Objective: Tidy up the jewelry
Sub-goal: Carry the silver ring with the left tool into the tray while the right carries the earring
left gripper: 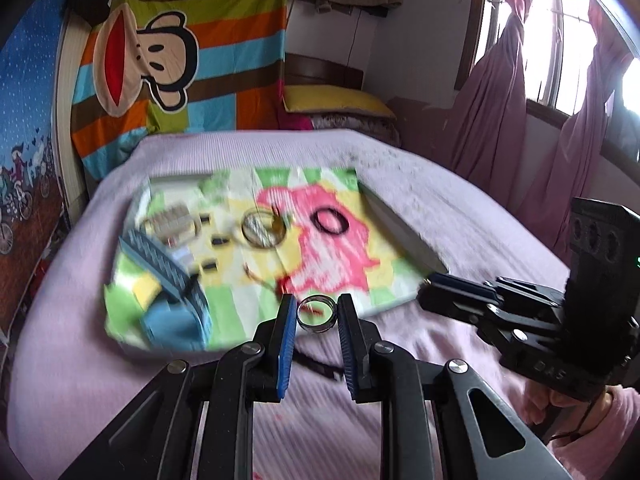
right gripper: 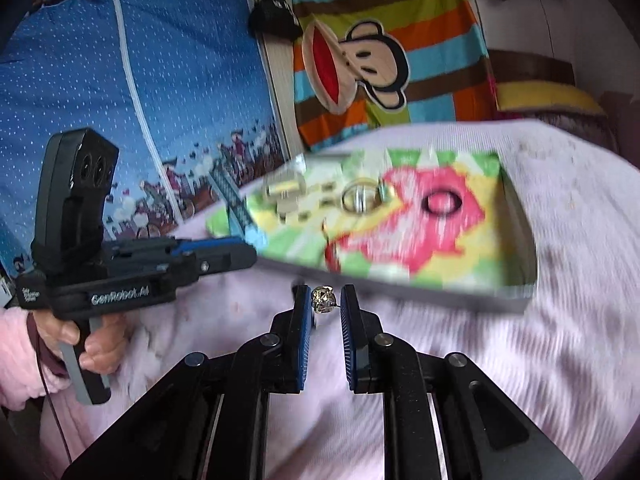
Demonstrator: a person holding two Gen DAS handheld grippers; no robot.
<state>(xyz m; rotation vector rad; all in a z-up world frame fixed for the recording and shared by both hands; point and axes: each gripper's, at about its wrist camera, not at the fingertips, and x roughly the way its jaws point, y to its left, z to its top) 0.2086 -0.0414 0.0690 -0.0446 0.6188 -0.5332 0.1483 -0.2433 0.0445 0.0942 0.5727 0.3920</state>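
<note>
Left claw: the left gripper is clamped on a silver ring, one blue pad on each side of the band.
Ring facing: its opening faces the camera, so its axis runs along the fingers; it sits at the fingertips.
Right claw: the right gripper holds a small sparkly earring between its tips.
Earring axis: a thin post points sideways to the right-hand pad; whether the stone touches the left-hand pad cannot be told.
Beyond the claws: a colourful tray lies on the pink bedspread, carrying a gold bangle, a black ring and a blue basket.
Hard to make out: motion blur smears the tray's contents; the small dark pieces near the bangle are unidentifiable.
</note>
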